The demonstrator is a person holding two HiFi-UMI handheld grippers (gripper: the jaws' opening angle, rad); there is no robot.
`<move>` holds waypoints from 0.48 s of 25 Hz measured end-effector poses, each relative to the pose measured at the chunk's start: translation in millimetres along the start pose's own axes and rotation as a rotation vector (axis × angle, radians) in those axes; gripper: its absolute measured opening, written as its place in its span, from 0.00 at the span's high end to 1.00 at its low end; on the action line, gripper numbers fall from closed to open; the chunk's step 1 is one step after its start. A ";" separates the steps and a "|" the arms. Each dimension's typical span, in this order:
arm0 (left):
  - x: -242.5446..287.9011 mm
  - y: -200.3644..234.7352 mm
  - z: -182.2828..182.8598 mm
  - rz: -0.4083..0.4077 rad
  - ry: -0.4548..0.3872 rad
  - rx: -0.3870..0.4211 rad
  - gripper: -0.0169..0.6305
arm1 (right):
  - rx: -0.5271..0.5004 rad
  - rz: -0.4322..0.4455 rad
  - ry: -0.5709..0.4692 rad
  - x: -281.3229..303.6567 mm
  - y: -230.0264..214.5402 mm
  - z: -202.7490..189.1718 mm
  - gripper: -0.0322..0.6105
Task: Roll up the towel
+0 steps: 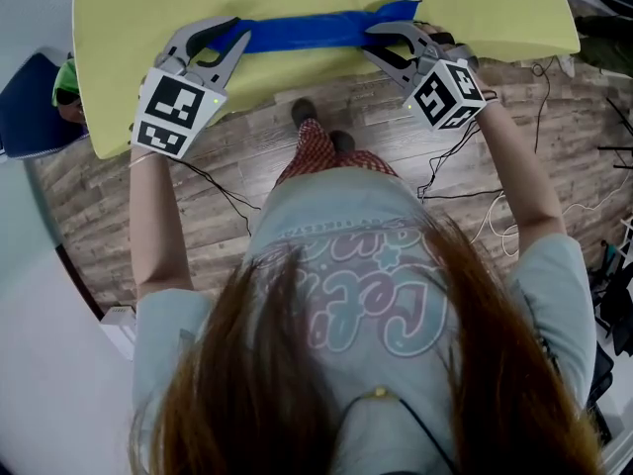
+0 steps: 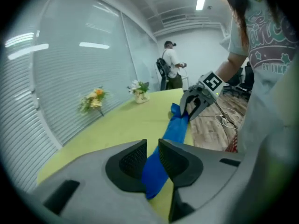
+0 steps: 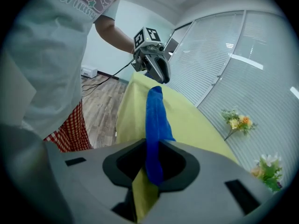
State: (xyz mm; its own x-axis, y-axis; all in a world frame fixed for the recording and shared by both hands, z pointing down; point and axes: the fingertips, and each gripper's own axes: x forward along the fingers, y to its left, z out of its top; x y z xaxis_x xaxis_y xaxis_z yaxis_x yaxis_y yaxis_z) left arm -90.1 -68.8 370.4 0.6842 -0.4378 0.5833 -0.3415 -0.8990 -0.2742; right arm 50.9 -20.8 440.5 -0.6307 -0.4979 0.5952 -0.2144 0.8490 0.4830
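Towel (image 1: pixel 312 30), blue, stretched long over yellow table (image 1: pixel 148 8); left tongs (image 1: pixel 240 42), right tongs (image 1: pixel 373 44) each clamping one end

I see the blue towel (image 1: pixel 307 30) drawn into a narrow band along the near edge of the yellow table (image 1: pixel 148 8), at 12 o'clock. The left gripper (image 1: pixel 235 40), at 11 o'clock, clamps one end. The right gripper (image 1: pixel 381 46), at 1 o'clock, clamps the other.
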 end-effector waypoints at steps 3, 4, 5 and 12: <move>40.5 -25.3 -9.1 -0.174 0.157 0.131 0.66 | -0.007 0.016 0.018 0.0 1.5 0.7 0.84; 50.7 -31.2 -15.8 -0.213 0.211 0.177 0.66 | -0.005 0.021 0.023 0.1 1.9 0.8 0.83; 57.9 -34.5 -20.9 -0.239 0.250 0.214 0.66 | -0.003 0.025 0.026 -0.4 2.3 0.7 0.83; 57.9 -30.6 -4.6 -0.315 0.237 0.180 0.66 | 0.018 0.029 0.034 -4.2 1.5 -2.5 0.82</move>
State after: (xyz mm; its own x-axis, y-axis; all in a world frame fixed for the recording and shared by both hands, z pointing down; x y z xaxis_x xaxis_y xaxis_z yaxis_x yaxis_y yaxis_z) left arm -43.0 -66.6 416.0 0.5630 -0.1460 0.8134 -0.0079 -0.9852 -0.1713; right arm 55.1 -17.9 440.3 -0.6113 -0.4783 0.6305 -0.2097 0.8661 0.4537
